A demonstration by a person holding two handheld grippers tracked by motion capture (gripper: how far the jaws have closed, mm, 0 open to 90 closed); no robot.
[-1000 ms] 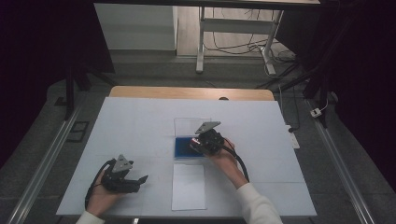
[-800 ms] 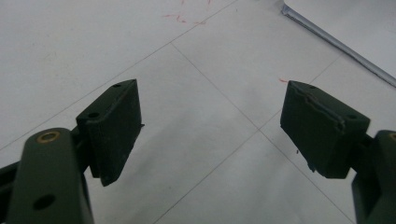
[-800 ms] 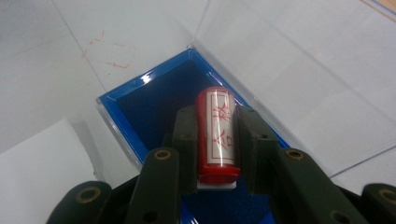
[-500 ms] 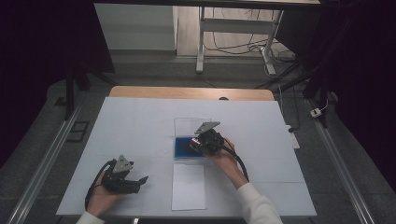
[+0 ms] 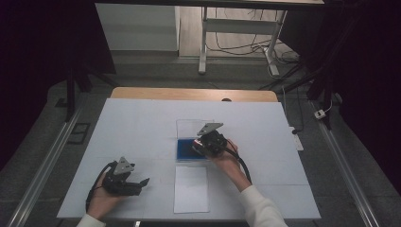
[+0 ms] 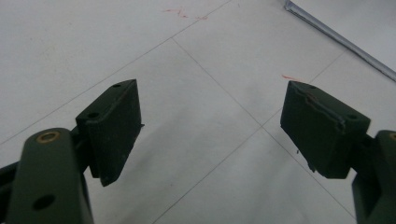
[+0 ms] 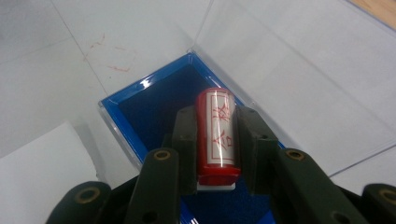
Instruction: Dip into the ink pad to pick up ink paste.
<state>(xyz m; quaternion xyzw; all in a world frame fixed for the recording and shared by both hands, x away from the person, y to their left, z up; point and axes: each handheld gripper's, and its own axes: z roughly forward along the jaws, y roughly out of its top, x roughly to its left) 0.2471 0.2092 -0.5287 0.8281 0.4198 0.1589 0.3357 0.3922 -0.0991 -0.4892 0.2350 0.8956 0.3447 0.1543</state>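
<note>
Here the right gripper [image 7: 214,144] is clamping a red stamp [image 7: 217,135] between its two jaws, the stamp lying lengthwise along them with red characters showing on its white label. It is hovering over a blue box [image 7: 140,105] with a clear lid [image 7: 299,74] lying open beyond it. In the high view the right gripper [image 5: 208,144] is sitting over the box [image 5: 184,150] near the middle of the white table [image 5: 142,123], and a sheet [image 5: 190,189] of paper is lying just in front of the box, toward the person. The left gripper [image 5: 137,183] is resting low near the table's front left, well apart from the box, held in the left hand [image 5: 101,198]. Its jaws are standing wide apart with nothing between them, pointing across the bare white surface [image 6: 205,140], where thin seams and faint red marks [image 6: 182,13] are showing.
</note>
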